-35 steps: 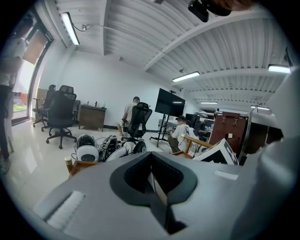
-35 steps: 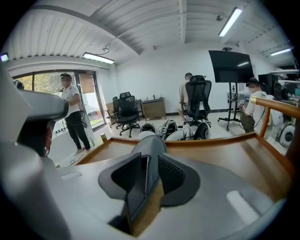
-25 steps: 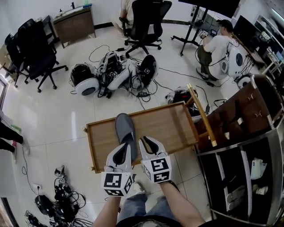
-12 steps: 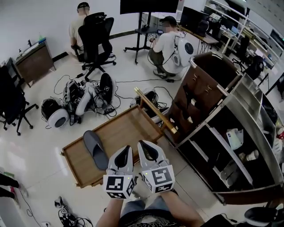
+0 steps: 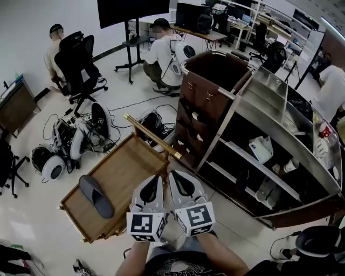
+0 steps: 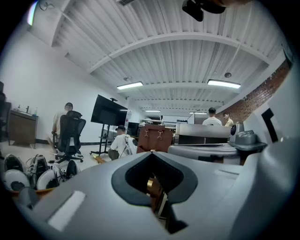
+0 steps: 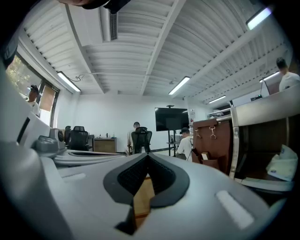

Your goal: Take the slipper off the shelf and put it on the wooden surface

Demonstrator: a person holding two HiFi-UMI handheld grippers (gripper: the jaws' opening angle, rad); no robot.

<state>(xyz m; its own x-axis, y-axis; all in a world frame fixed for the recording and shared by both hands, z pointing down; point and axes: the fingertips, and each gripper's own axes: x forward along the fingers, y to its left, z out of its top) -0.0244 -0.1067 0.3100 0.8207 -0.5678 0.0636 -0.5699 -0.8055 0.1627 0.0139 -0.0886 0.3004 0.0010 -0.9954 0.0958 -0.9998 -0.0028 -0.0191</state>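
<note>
Black office chair point(image 5: 81, 59), big dark screen point(image 5: 132, 9), white-shirted person point(image 5: 160, 54).

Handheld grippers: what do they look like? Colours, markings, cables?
Both match: left gripper and right gripper have light grey tapered shells with black inner pads. A white cube with black square markers sits behind each. No cables seen; forearms unsleeved.

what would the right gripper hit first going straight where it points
Probably nothing near: the right gripper points level over the wooden surface, with the brown cabinet just to its right.
</note>
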